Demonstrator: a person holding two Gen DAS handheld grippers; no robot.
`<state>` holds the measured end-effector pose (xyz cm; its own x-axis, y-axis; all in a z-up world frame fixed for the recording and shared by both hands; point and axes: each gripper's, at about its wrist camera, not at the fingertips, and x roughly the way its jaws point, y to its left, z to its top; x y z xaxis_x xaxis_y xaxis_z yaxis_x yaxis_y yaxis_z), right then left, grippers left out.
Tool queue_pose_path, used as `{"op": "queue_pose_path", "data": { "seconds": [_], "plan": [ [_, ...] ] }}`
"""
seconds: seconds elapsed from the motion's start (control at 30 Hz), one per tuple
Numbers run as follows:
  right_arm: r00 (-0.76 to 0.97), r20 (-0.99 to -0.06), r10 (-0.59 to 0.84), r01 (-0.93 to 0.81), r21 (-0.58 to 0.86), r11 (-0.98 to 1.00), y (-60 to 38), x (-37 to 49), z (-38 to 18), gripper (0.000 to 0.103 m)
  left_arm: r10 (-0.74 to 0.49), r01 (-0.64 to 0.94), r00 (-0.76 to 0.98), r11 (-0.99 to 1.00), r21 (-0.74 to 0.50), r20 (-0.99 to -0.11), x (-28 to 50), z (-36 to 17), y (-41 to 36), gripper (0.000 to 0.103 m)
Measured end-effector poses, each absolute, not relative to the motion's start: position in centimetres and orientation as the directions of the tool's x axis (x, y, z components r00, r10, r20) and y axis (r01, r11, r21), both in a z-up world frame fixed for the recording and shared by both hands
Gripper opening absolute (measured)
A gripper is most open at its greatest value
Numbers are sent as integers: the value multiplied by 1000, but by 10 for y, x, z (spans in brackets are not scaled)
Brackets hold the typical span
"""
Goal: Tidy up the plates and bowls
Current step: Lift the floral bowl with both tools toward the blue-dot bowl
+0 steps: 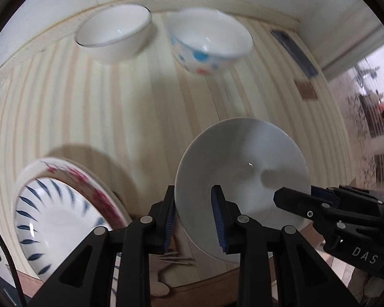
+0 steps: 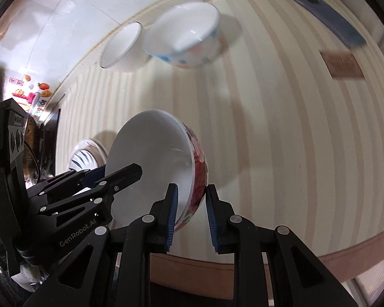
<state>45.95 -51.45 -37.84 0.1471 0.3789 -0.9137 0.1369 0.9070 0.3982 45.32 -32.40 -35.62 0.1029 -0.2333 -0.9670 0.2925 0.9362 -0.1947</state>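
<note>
You hold the white bowl with the floral outside (image 2: 163,163) tipped on its side in the air above the striped worktop (image 2: 281,140), gripped from both ends. Your right gripper (image 2: 190,199) has its blue-padded fingers (image 2: 172,212) closed narrowly over the lower rim, one inside the bowl and one against the flowered wall. Your left gripper (image 1: 194,207) pinches the opposite rim the same way — one of its fingers (image 1: 219,217) lies inside the white hollow, the other behind the wall. In the left wrist view the bowl (image 1: 240,179) shows only its plain inside. To its left, near the front edge of the worktop, a plate with dark blue strokes (image 1: 53,217) sits on a pink-flowered plate (image 1: 94,186). At the far edge stand two more bowls just beside each other — a white bowl with a thin dark rim (image 1: 115,30) and a bowl with blue and red spots (image 1: 210,41). A blue phone (image 2: 330,23) and a brown card (image 2: 341,64) lie well apart to the right.
</note>
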Motion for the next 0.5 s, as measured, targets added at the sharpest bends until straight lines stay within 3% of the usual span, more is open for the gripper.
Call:
{"op": "queue_pose_path", "data": {
  "seconds": [0.5],
  "plan": [
    [114, -915, 387, 201, 402, 893, -528, 444, -407, 25, -213, 337, 104, 927, -167, -972, 448, -363, -344, 25]
  ]
}}
